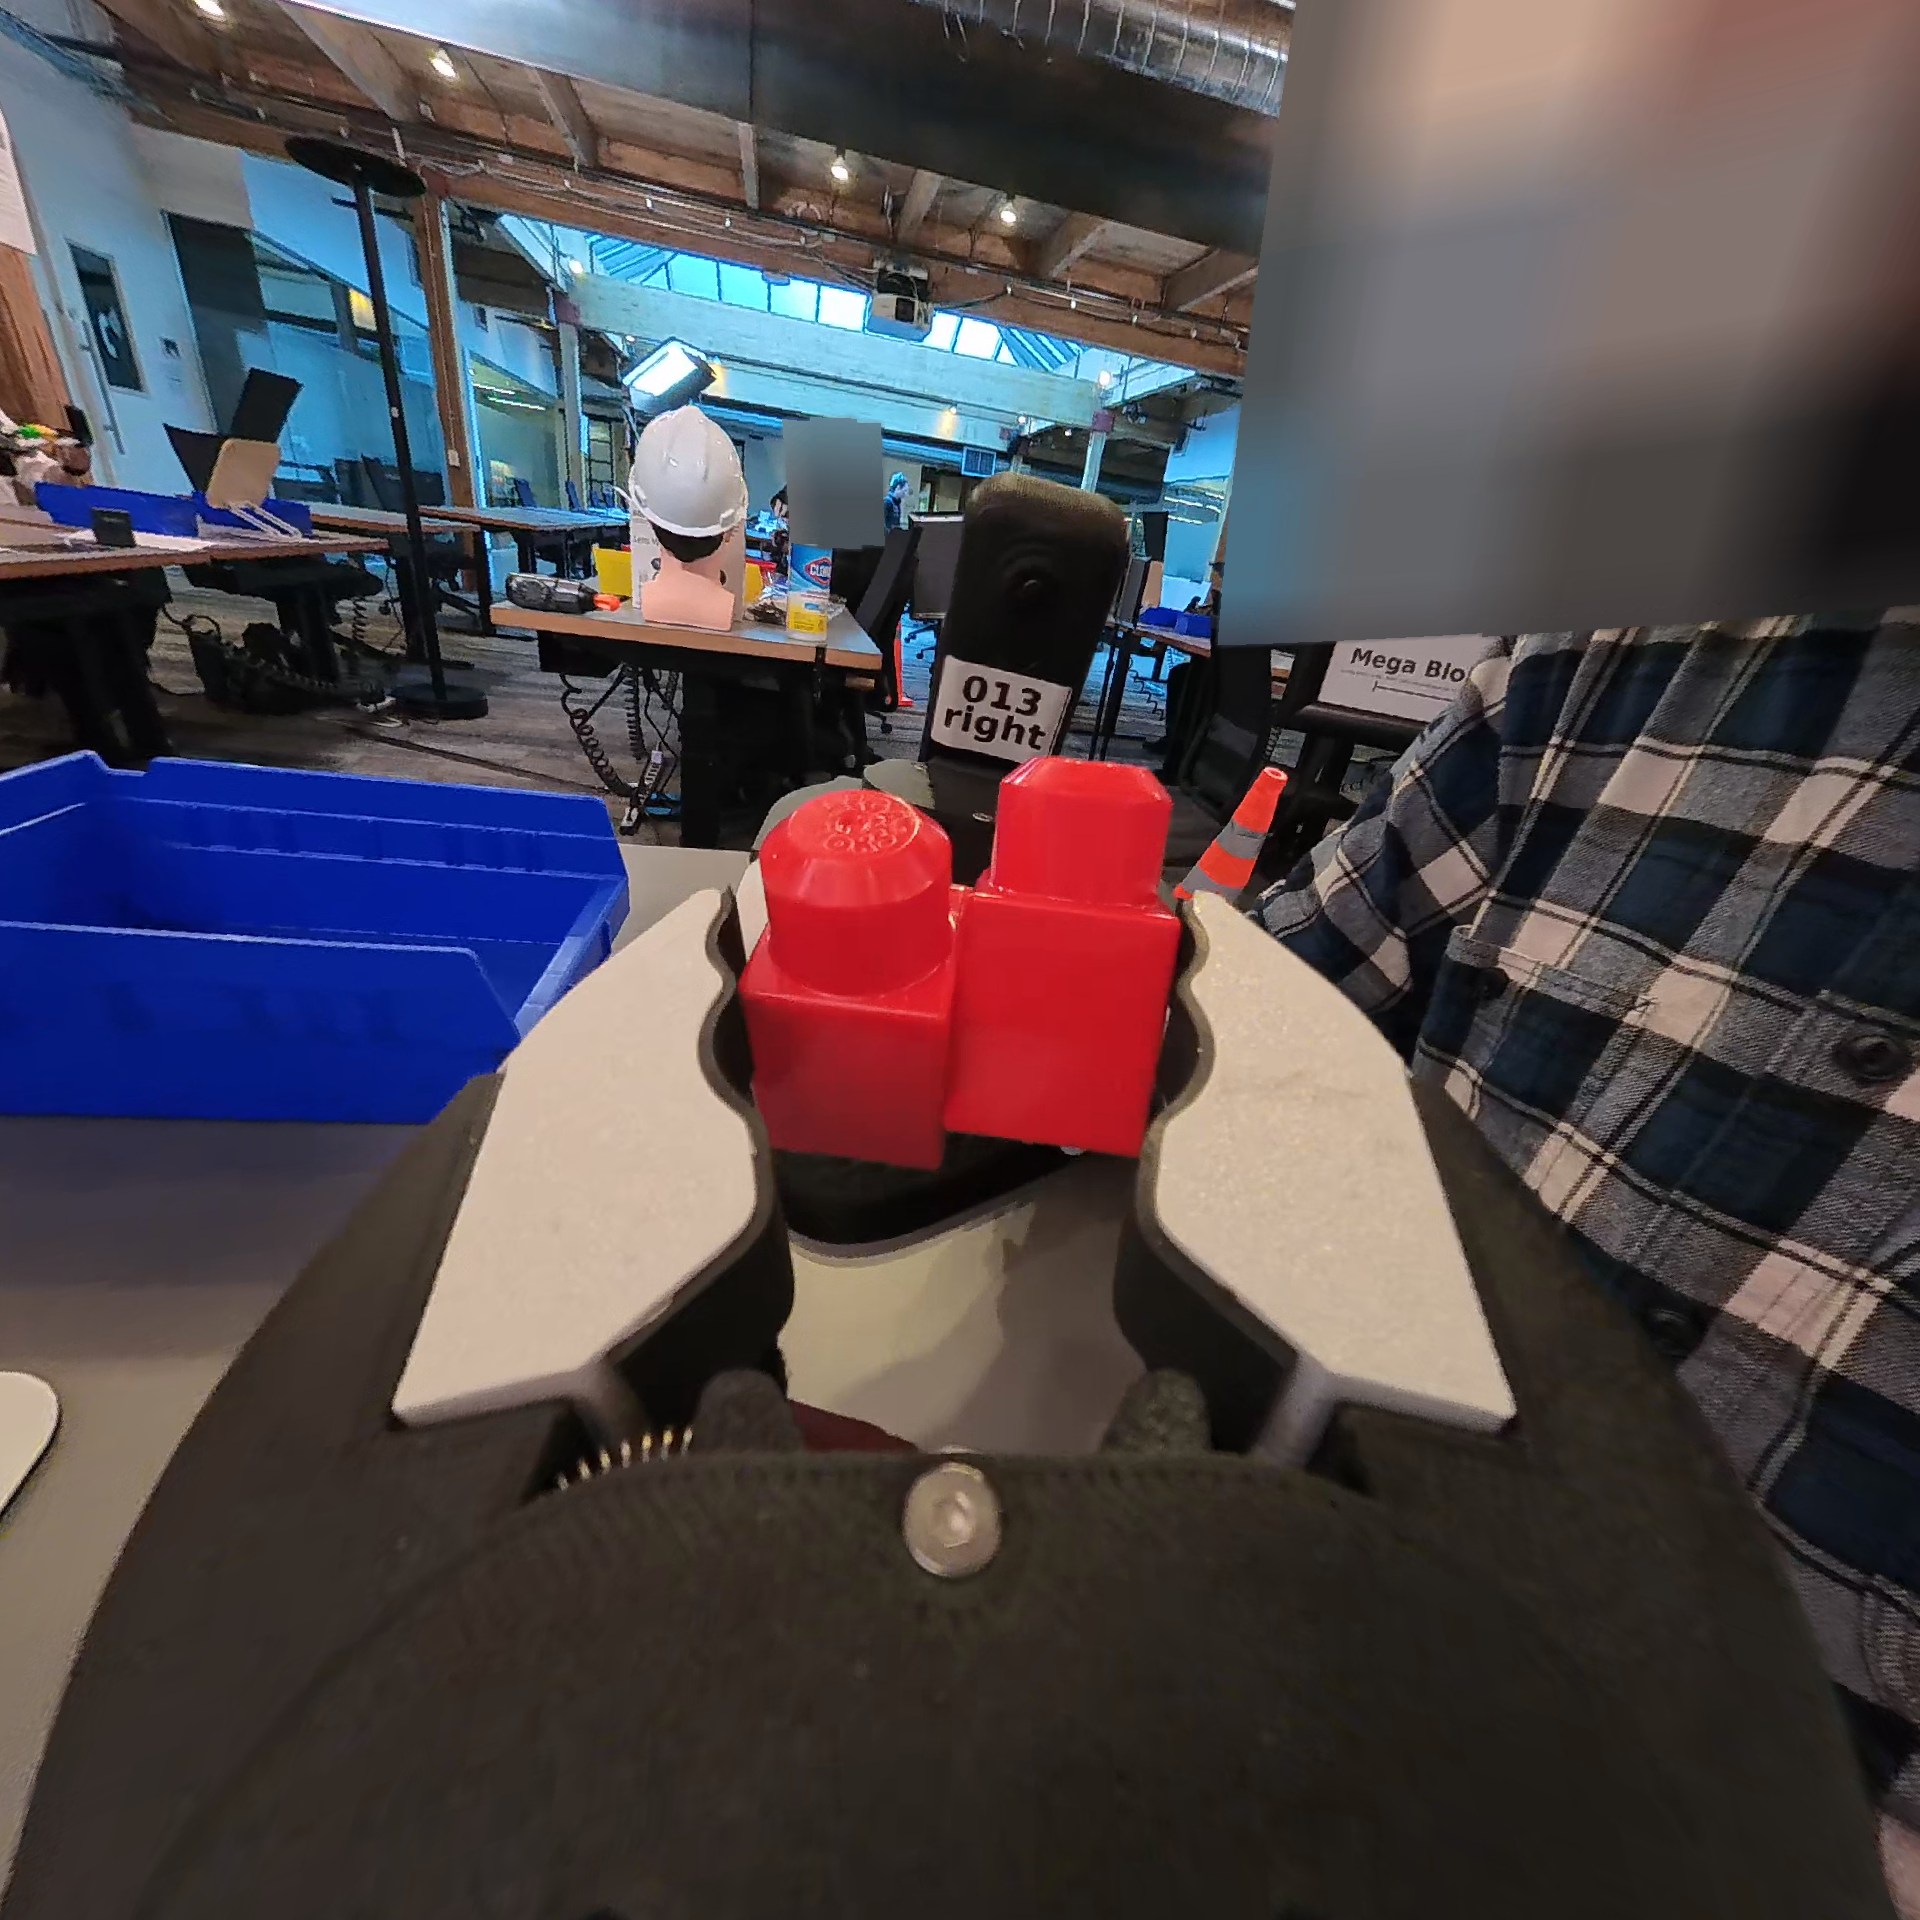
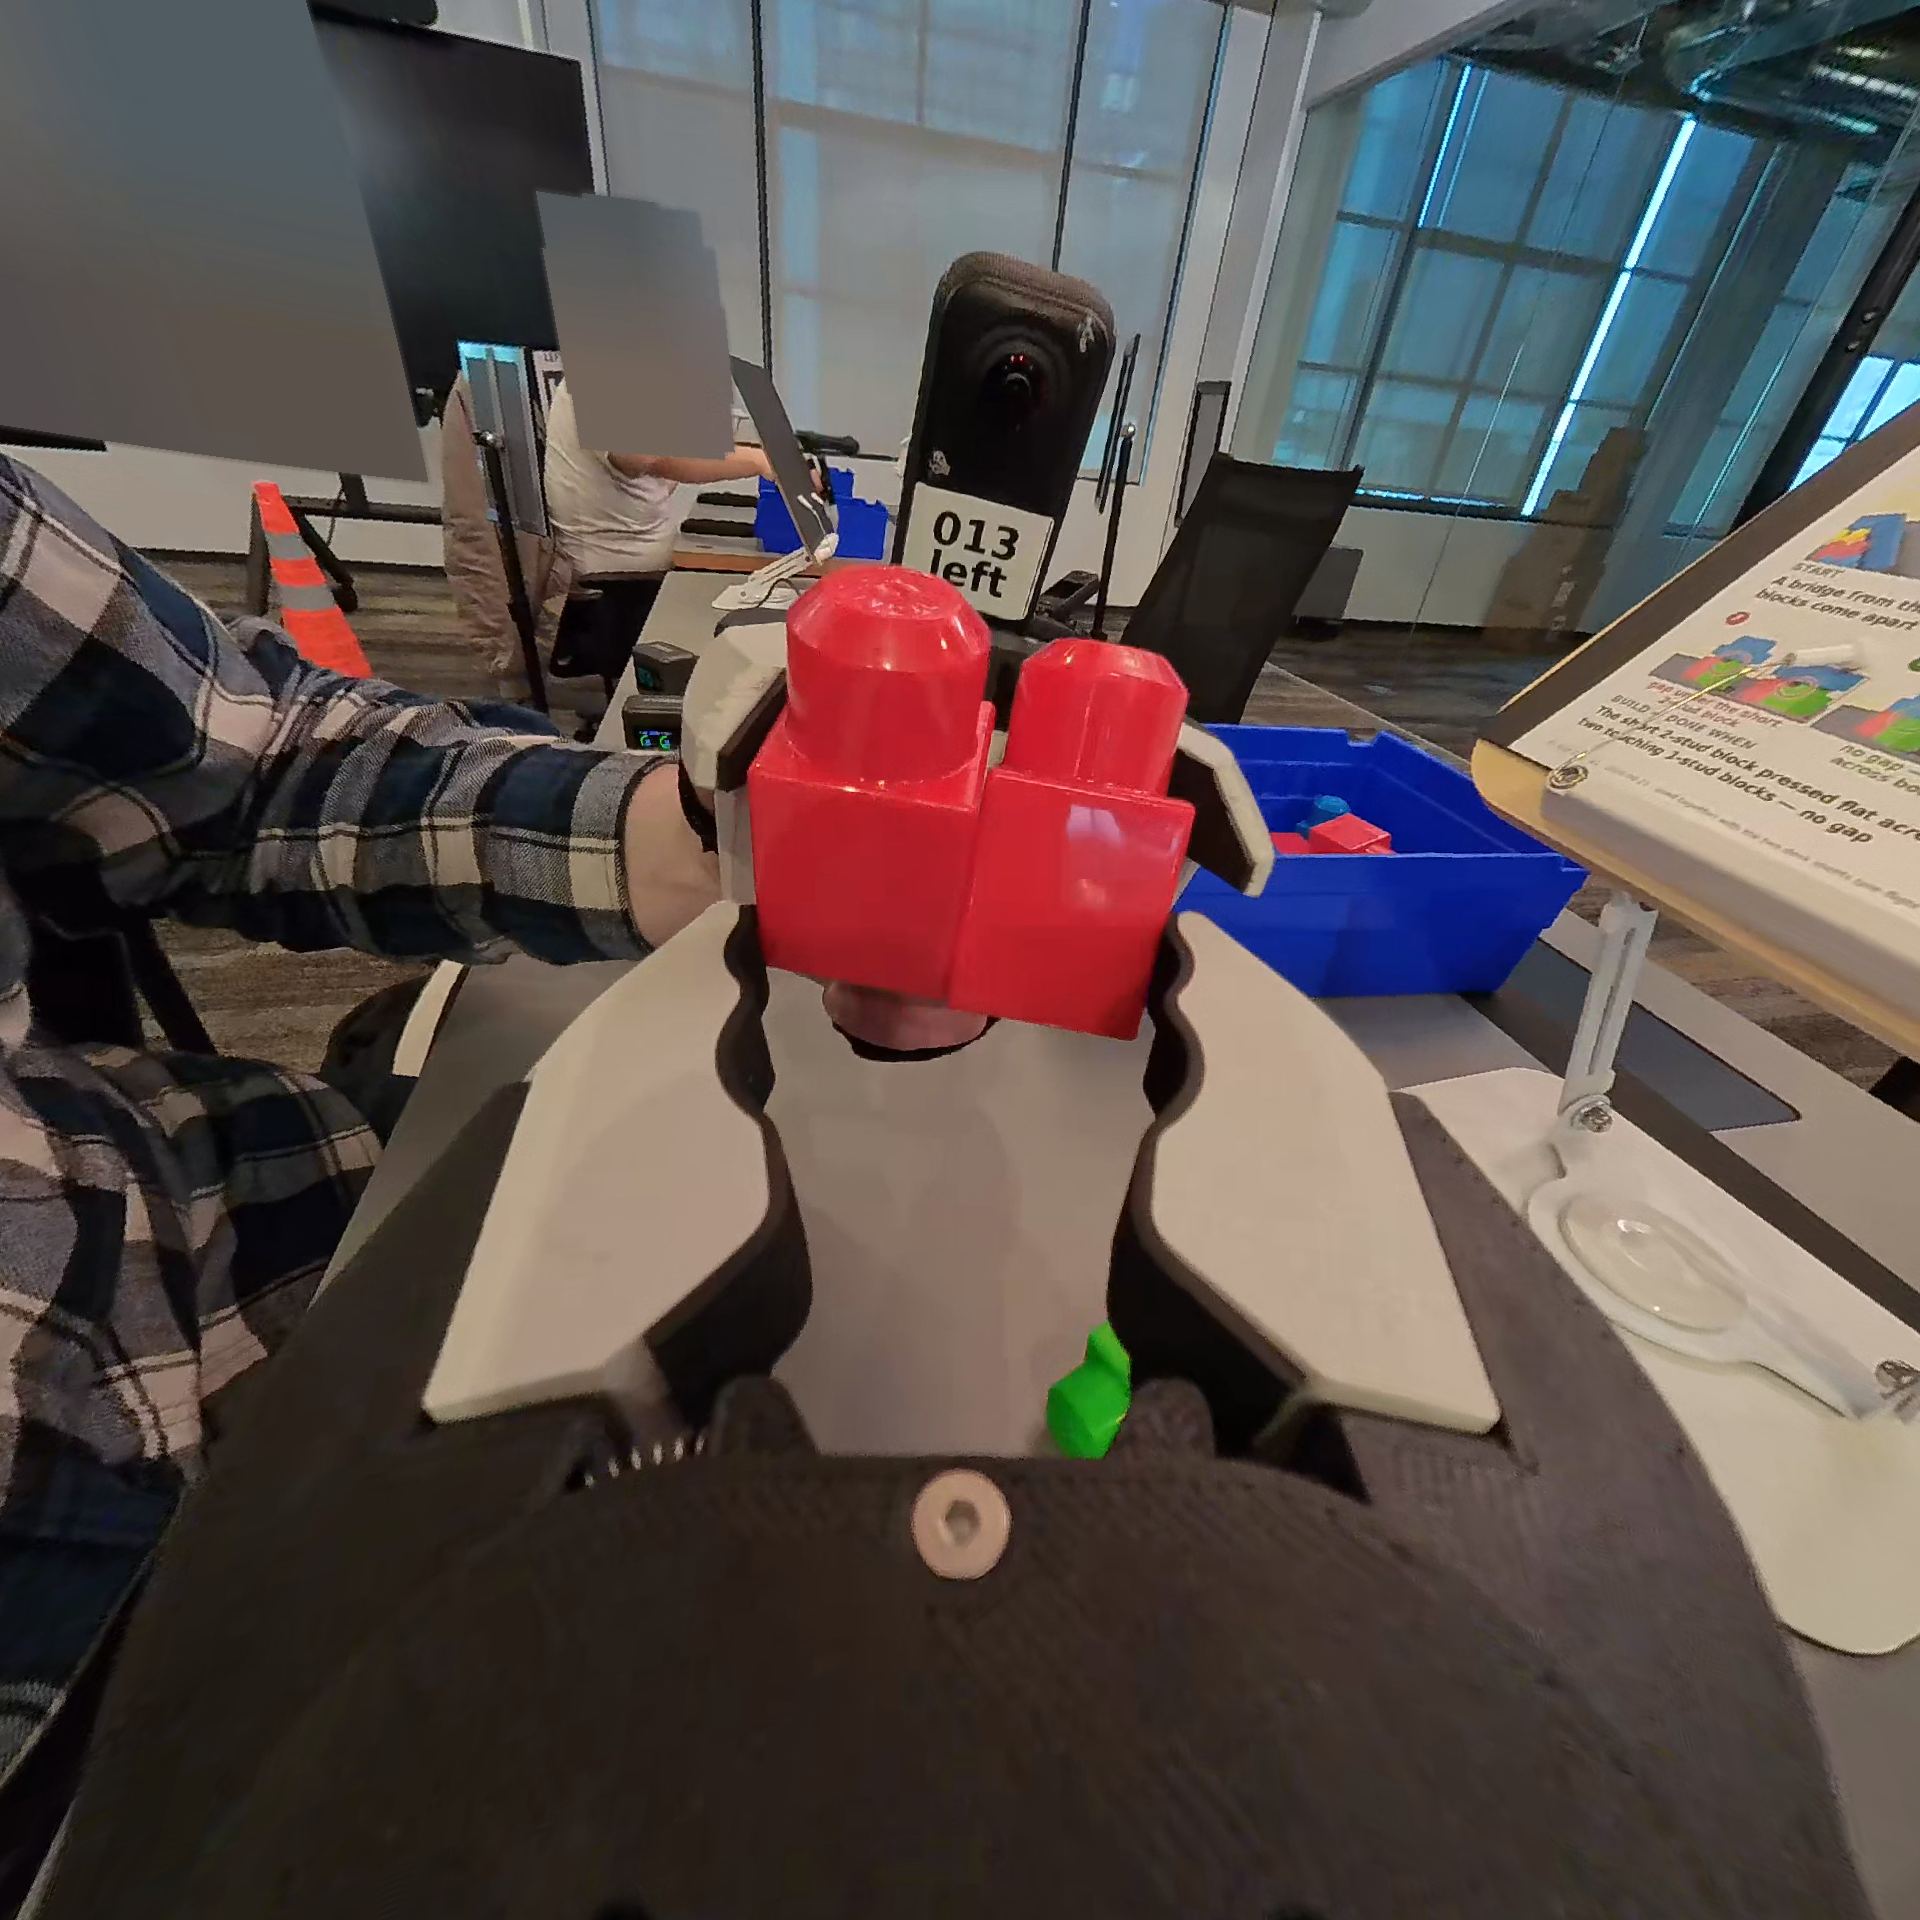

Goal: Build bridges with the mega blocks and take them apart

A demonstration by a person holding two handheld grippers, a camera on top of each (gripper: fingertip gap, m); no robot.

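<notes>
Both tongs face each other with the two red blocks (image 1: 956, 987) between them, side by side. Left tongs (image 1: 956, 997) clench the pair; right tongs (image 2: 956, 977) too.

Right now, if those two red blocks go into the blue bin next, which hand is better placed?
Probably the left. Both tongs grip the red blocks, but the blue bin sits right beside the left tongs; from the right tongs it lies beyond the blocks.
</notes>
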